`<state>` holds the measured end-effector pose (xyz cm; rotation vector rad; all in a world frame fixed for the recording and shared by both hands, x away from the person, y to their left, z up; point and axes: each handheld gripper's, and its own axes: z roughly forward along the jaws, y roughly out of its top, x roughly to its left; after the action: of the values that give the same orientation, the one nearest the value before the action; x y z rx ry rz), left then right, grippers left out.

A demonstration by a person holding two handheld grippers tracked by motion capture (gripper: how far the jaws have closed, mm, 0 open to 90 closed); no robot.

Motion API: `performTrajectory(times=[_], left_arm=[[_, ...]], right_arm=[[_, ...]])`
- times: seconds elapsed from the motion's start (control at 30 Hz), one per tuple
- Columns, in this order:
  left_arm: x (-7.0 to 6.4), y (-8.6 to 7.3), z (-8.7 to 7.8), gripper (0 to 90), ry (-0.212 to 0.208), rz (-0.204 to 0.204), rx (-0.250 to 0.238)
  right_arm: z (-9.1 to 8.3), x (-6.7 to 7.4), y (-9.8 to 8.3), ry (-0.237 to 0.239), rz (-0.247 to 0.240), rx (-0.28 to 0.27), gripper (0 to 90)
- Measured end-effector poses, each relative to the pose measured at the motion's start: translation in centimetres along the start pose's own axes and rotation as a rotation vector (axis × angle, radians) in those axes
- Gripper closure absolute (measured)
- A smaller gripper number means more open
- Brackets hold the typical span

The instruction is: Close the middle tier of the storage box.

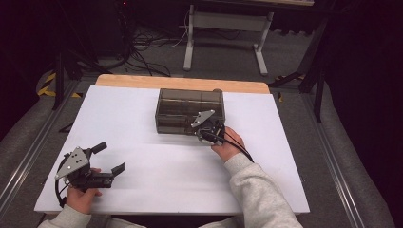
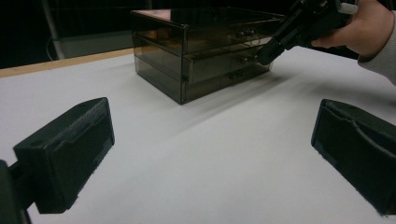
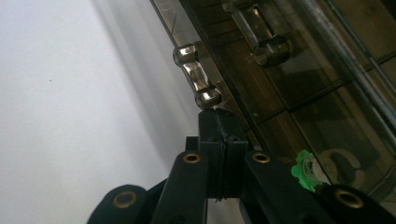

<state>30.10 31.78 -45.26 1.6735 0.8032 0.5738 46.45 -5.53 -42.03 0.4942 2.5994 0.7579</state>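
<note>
A: From the high view, where is everything?
B: A smoky see-through drawer box (image 1: 189,111) stands on the white tabletop (image 1: 142,156), toward the far edge and a little right of the middle. The right gripper (image 1: 205,127) is at the box's near right front, held by a hand in a grey sleeve (image 1: 259,194). The left gripper (image 1: 108,157) rests near the near left corner, jaws spread wide with nothing between them.

A: And the left gripper view?
B: Its two black pads (image 2: 70,151) stand far apart over bare tabletop. Beyond them sits the drawer box (image 2: 196,60), and the right gripper's tip (image 2: 267,51) meets its front by a drawer handle.

A: The right gripper view?
B: The jaws are pressed together, tips (image 3: 219,122) just under a shiny metal handle (image 3: 197,77) on a drawer front. Touching or just short of it, I cannot tell.
</note>
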Motion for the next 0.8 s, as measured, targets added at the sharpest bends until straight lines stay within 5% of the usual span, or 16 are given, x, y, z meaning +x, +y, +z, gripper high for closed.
performTrajectory(times=[0.47,0.8], left_arm=[[0.01,0.0,-0.02,0.3,0.0,0.0,-0.001],[0.03,0.0,0.0,0.3,-0.001,-0.003,-0.003]], right_arm=[[0.92,-0.2,0.07,-0.066,0.039,-0.015,90.0],[0.89,-0.33,-0.01,-0.064,0.059,-0.017,90.0]])
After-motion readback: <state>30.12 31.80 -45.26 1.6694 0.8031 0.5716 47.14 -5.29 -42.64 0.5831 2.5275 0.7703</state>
